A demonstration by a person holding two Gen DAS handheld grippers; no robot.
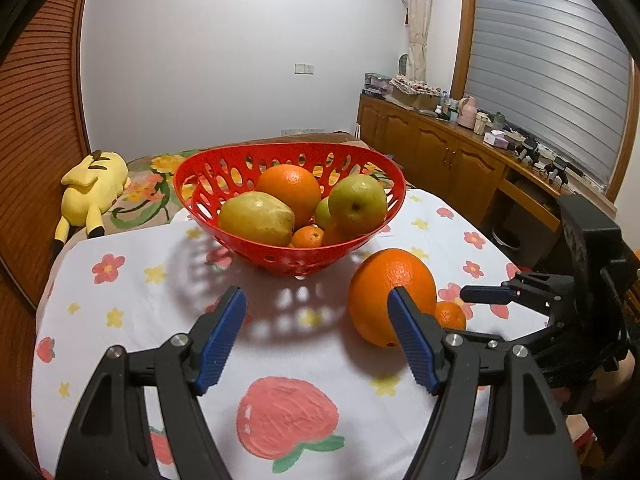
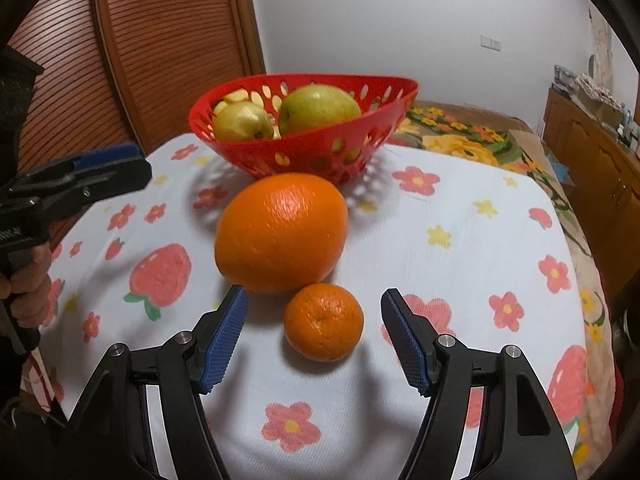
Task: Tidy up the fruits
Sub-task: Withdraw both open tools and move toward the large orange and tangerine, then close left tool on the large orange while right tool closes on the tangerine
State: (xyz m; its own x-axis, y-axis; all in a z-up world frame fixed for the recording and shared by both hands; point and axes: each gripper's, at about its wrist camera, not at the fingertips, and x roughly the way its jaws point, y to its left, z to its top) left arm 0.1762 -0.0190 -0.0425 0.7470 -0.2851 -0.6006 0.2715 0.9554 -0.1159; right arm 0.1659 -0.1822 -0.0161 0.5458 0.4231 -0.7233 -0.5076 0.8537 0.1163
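Note:
A red perforated basket [image 1: 384, 184] [image 2: 312, 148] stands on the flowered tablecloth and holds an orange [image 1: 290, 192], green apples [image 1: 358, 202] [image 2: 320, 106], a pear [image 1: 256, 218] and small mandarins [image 1: 307, 237]. A large orange [image 1: 384, 284] [image 2: 282, 232] and a small mandarin [image 1: 451, 315] [image 2: 324, 322] lie on the cloth in front of it. My left gripper [image 1: 316, 300] is open and empty, its right finger beside the large orange. My right gripper [image 2: 312, 300] is open and empty, with the mandarin just ahead between its fingers. It also shows in the left wrist view [image 1: 486, 294].
A yellow plush toy [image 1: 94, 192] lies on a flowered bedcover behind the table at left. A wooden sideboard [image 1: 452, 160] with clutter runs along the right wall under a shuttered window. A slatted wooden door [image 2: 160, 52] stands behind the basket.

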